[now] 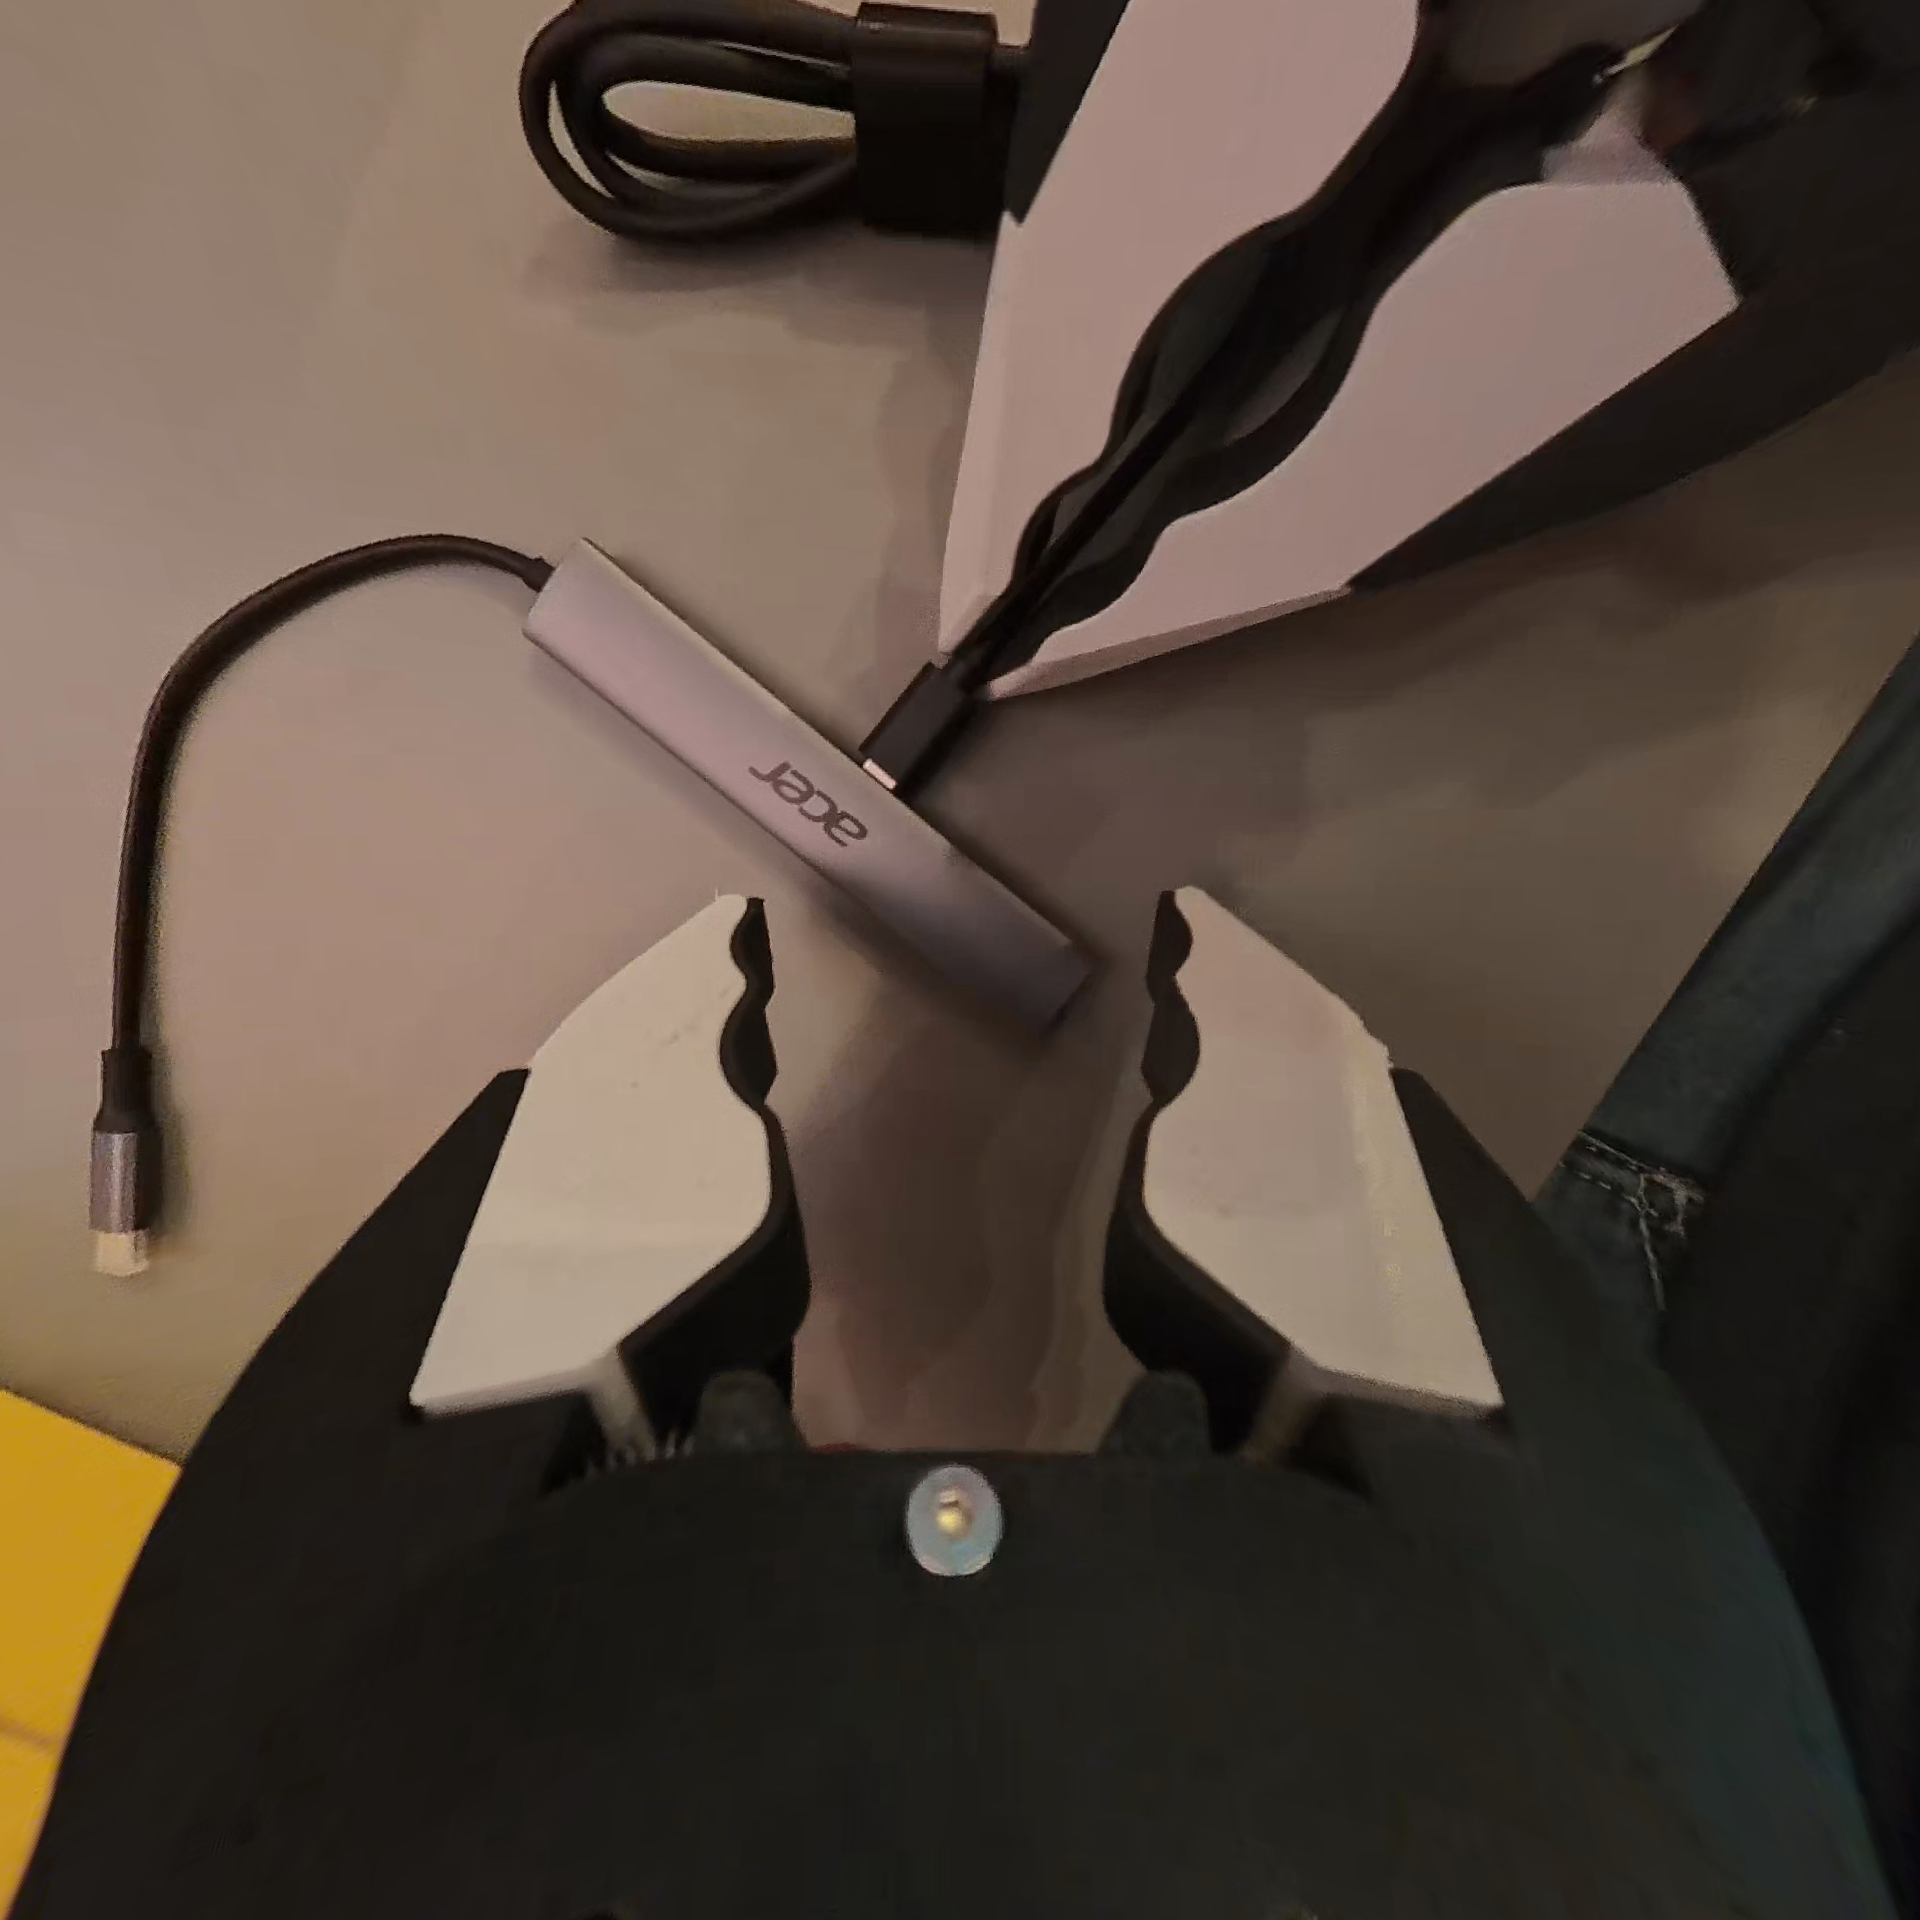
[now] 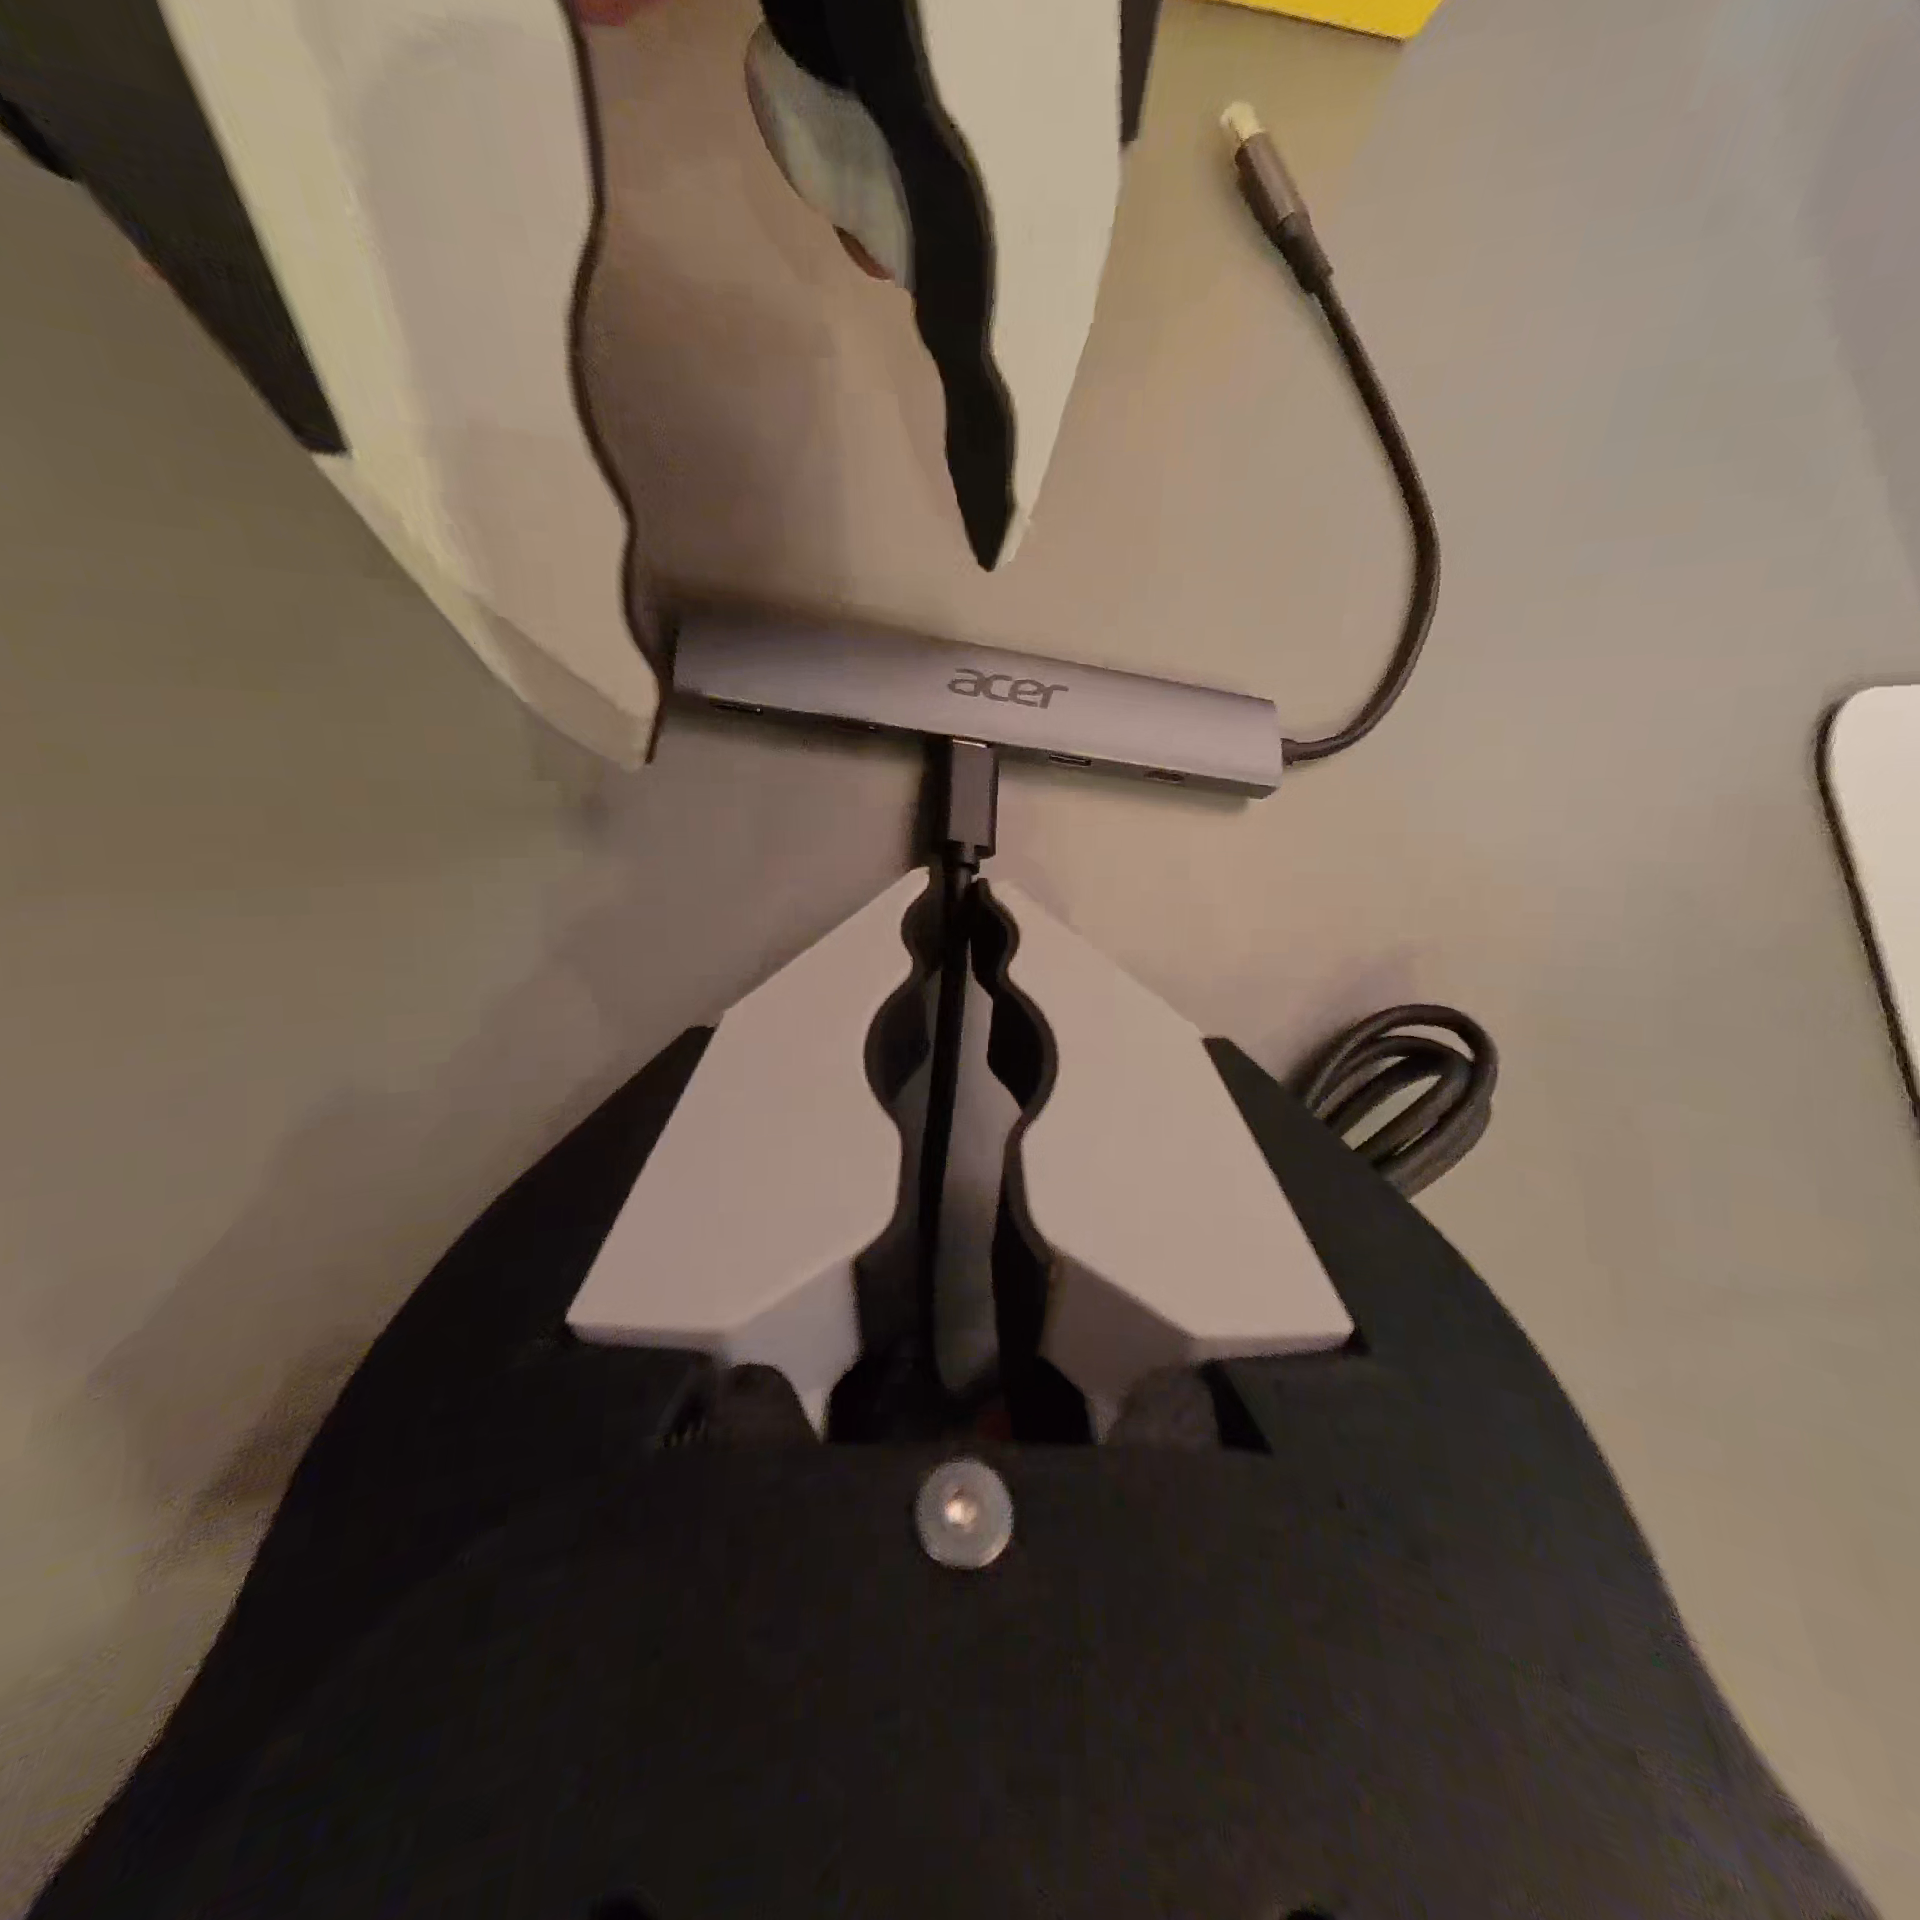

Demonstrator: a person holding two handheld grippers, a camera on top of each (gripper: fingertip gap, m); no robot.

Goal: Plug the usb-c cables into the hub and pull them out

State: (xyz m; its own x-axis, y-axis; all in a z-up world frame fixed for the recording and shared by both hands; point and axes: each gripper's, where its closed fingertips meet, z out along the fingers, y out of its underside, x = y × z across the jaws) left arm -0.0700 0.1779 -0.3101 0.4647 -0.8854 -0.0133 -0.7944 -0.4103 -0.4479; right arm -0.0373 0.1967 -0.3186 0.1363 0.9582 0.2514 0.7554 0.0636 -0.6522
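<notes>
A grey hub (image 1: 727,727) lies flat on the grey table (image 1: 364,364); it also shows in the right wrist view (image 2: 1039,696). My right gripper (image 2: 956,894) is shut on a thin black cable (image 2: 945,1039) just behind its black usb-c plug (image 2: 968,790). The plug stands at a port in the middle of the hub's side, with a bit of its metal tip showing (image 1: 883,777). My left gripper (image 1: 956,909) is open. Its fingertips stand on either side of the hub's near end without pressing on it. One of its fingers (image 2: 582,644) is close beside that end.
The hub's own short braided cable (image 1: 135,831) curves away to a grey plug (image 1: 116,1174) lying loose. A coiled black cable (image 1: 727,135) with a strap lies farther off. A yellow object (image 1: 62,1507) and a white object (image 2: 1881,831) sit at the table's edges. The tips of one gripper are about 5 centimetres away from the tips of the other.
</notes>
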